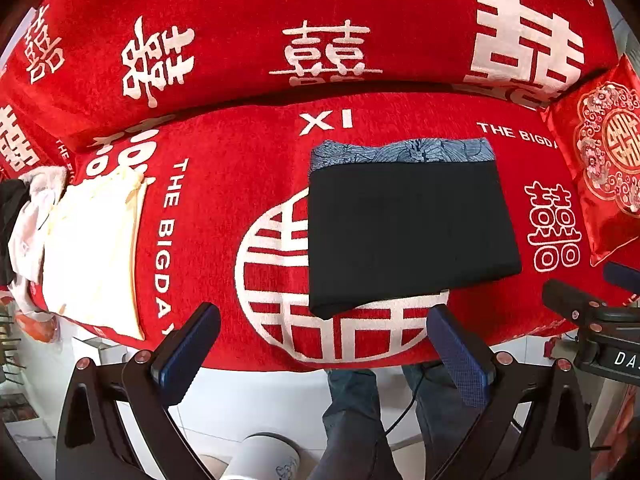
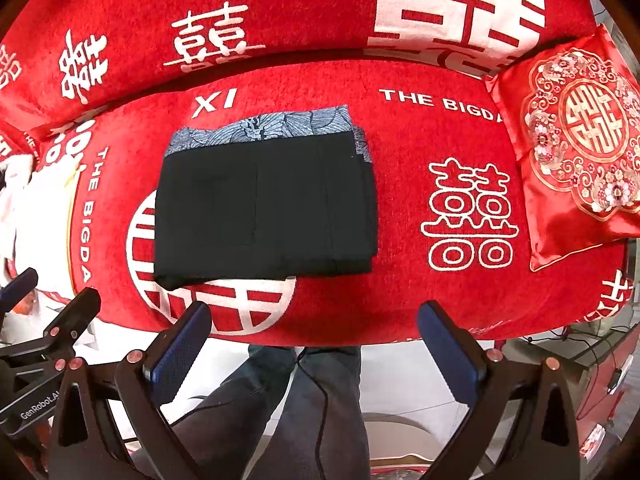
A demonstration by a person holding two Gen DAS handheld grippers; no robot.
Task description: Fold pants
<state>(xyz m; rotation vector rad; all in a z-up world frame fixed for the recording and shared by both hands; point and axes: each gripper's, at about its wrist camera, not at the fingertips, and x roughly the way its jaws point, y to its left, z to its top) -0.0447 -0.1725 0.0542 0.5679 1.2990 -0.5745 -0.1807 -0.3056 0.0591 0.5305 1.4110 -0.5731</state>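
Observation:
The black pants [image 1: 408,232] lie folded into a neat rectangle on the red sofa seat [image 1: 224,184], with a blue patterned waistband strip [image 1: 400,152] along the far edge. They also show in the right wrist view [image 2: 264,212]. My left gripper [image 1: 324,344] is open and empty, held back over the seat's front edge, apart from the pants. My right gripper [image 2: 314,344] is open and empty too, near the same edge; part of it shows in the left wrist view [image 1: 576,308].
A cream folded garment [image 1: 92,248] lies on the seat at the left beside a pile of white and dark clothes [image 1: 28,216]. A red embroidered cushion [image 2: 576,144] leans at the right. The sofa back [image 1: 320,20] rises behind. The person's legs [image 2: 304,408] stand below.

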